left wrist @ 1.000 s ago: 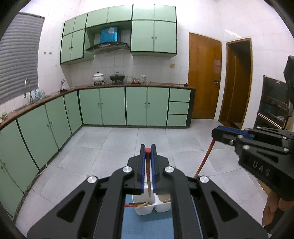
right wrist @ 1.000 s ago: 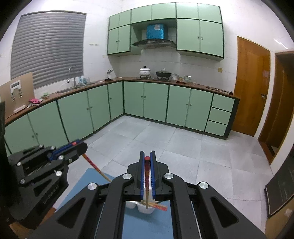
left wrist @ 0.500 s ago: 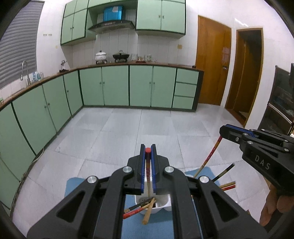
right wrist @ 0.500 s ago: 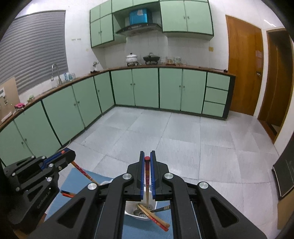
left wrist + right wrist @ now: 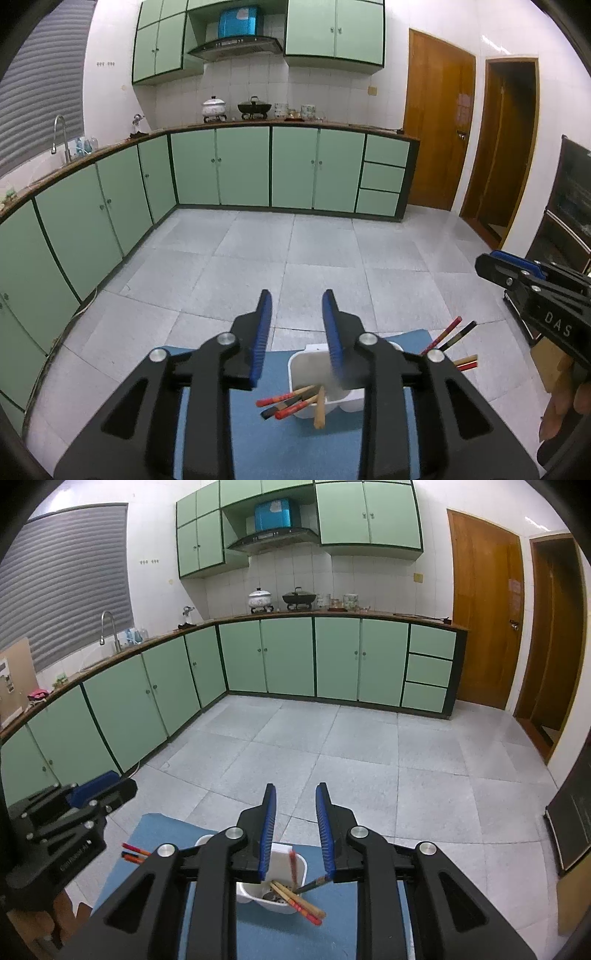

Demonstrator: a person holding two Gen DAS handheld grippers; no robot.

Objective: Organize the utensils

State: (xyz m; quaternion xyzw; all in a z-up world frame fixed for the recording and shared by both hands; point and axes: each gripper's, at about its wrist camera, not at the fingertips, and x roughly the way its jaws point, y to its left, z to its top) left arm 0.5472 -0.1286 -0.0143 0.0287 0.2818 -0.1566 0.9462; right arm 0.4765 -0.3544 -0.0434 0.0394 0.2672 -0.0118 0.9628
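A white two-compartment utensil holder (image 5: pixel 308 363) stands on a blue mat (image 5: pixel 273 439); it also shows in the right wrist view (image 5: pixel 286 853). Several chopsticks (image 5: pixel 291 402) lean out of its near compartment, and several more chopsticks (image 5: pixel 448 339) stick out to its right. In the right wrist view chopsticks (image 5: pixel 297 901) lean out of the holder. My left gripper (image 5: pixel 297 302) is open and empty above the holder. My right gripper (image 5: pixel 295 794) is open and empty above it too.
The mat lies at a table edge (image 5: pixel 110 369) above a grey tiled floor (image 5: pixel 295 251). Green cabinets (image 5: pixel 240 166) line the far wall and left side. Wooden doors (image 5: pixel 436 129) are at the right. A dark cabinet (image 5: pixel 569 206) stands far right.
Both grippers were shut on a chopstick each; both have opened and the chopsticks now rest in the holder. The views tilted down and back up.
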